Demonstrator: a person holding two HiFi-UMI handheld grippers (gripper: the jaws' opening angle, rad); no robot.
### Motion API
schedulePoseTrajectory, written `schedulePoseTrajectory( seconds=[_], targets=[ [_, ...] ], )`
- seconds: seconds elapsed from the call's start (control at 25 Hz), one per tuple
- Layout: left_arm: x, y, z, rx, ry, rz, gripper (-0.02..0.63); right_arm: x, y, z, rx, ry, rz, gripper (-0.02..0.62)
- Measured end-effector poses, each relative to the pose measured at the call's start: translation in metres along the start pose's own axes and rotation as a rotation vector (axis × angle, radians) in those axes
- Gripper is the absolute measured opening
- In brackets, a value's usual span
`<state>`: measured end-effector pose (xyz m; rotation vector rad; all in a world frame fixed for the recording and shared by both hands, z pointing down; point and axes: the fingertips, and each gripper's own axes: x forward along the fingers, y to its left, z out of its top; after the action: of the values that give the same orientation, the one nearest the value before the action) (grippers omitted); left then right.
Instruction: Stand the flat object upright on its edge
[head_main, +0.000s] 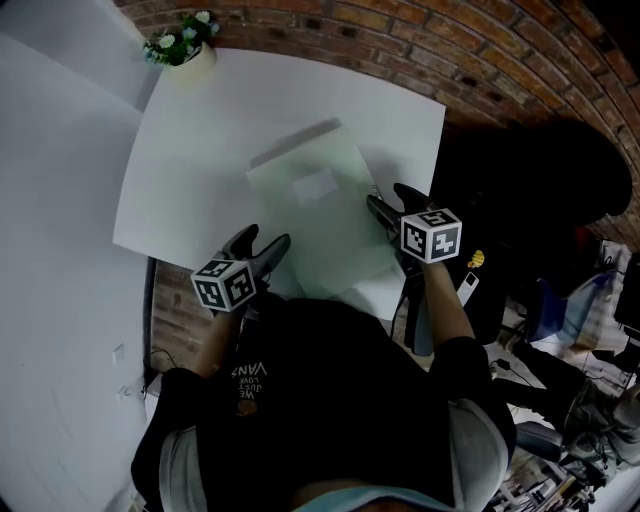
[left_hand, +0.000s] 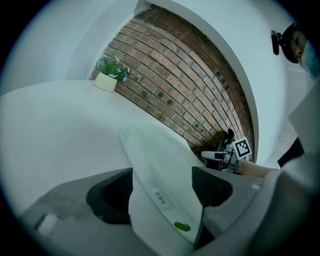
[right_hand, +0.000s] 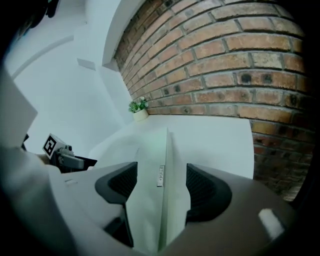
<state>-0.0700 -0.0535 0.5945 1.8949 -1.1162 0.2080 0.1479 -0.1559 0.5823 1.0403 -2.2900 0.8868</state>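
A pale green flat panel (head_main: 330, 225) with a small white label rests on the white table (head_main: 200, 150), and a grey shadow runs along its far edge. Whether it lies fully flat I cannot tell. My left gripper (head_main: 265, 245) sits at its near left corner, my right gripper (head_main: 392, 200) at its near right edge. In the left gripper view the panel (left_hand: 160, 165) runs between the open jaws (left_hand: 162, 187); a barcode label and a green sticker show. In the right gripper view the panel (right_hand: 150, 190) passes edge-on between the open jaws (right_hand: 155, 182). No pad visibly presses on it.
A small potted plant (head_main: 190, 45) stands at the table's far left corner. A brick wall (head_main: 420, 50) runs behind the table. To the right, beyond the table's edge, lie dark clutter and bags (head_main: 580, 300). The person's dark torso fills the near side.
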Motion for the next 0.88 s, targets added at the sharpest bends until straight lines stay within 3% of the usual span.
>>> schedulePoseTrajectory(
  seconds=[0.44,0.88],
  targets=[
    [0.016,0.003,-0.01,-0.078,0.037,-0.011,0.368,0.025,0.008,-0.012,-0.012,0.147,0.143,0.314],
    [0.029,0.001,-0.02,-0.146,0.11,-0.055,0.368,0.038,0.014,-0.023,0.103,0.241,0.249,0.318]
  ],
)
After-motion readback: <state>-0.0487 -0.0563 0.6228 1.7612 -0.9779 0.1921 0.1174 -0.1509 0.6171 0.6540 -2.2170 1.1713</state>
